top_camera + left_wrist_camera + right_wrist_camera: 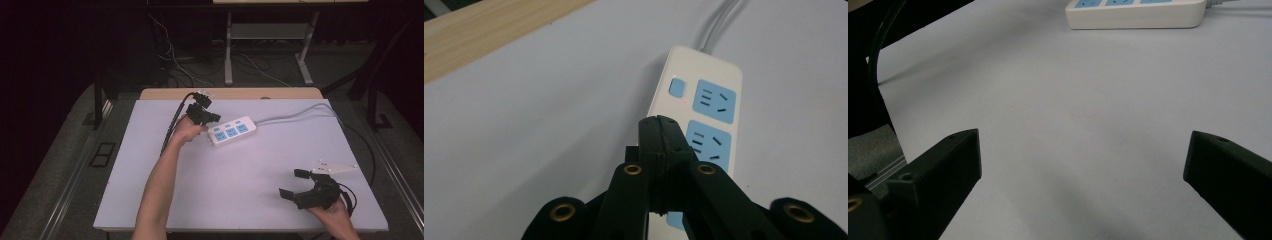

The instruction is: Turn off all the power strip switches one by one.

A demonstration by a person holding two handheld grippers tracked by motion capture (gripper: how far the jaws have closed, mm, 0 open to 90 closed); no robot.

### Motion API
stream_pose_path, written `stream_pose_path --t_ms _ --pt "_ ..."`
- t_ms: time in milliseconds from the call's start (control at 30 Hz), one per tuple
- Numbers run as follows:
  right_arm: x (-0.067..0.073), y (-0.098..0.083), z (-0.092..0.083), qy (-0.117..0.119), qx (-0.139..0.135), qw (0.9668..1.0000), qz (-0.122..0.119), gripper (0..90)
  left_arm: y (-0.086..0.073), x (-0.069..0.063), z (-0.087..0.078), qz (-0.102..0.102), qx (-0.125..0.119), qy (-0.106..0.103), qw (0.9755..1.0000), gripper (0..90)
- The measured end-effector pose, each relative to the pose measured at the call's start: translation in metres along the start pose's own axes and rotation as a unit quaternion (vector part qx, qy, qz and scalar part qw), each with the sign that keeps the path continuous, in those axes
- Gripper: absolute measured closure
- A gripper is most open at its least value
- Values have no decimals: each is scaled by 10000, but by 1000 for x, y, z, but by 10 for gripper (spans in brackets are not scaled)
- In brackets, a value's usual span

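Left gripper jaws pressed together, empty — tips over power strip; right gripper gaping wide, empty, well apart.

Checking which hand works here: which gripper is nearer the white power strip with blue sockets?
Left. The left gripper, fingers shut, hovers at the white power strip's end; the right gripper waits far off near the table edge.

White power strip, blue sockets

Bare-armed person; each black gripper has brass-ringed screw holes, trailing black cable
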State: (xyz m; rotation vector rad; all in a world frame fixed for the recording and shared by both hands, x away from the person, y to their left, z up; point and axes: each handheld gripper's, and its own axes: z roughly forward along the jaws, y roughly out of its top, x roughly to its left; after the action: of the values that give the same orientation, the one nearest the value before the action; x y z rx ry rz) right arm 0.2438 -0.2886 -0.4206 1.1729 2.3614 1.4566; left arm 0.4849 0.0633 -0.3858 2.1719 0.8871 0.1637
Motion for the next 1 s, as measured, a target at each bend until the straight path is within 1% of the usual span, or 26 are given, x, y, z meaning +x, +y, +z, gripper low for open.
stream_pose_path --t_ms 200,333,567,700,867,1000 --pt "0 0 0 7 -7 10000 4 18 10 -5 3 89 -20 -27 10000 893" --pt "0 0 0 15 -5 10000 3 18 15 -8 7 158 16 -46 9999 893" --pt "0 0 0 23 -8 10000 9 18 19 -13 15 183 24 -117 9998 893" --pt "0 0 0 27 -6 10000 10 18 18 -12 20 165 90 -92 9998 893" --pt "0 0 0 24 -3 10000 8 18 16 -10 24 125 118 -72 9998 892" --pt "0 0 0 20 -2 10000 10 18 14 -7 26 0 39 -155 9999 892"
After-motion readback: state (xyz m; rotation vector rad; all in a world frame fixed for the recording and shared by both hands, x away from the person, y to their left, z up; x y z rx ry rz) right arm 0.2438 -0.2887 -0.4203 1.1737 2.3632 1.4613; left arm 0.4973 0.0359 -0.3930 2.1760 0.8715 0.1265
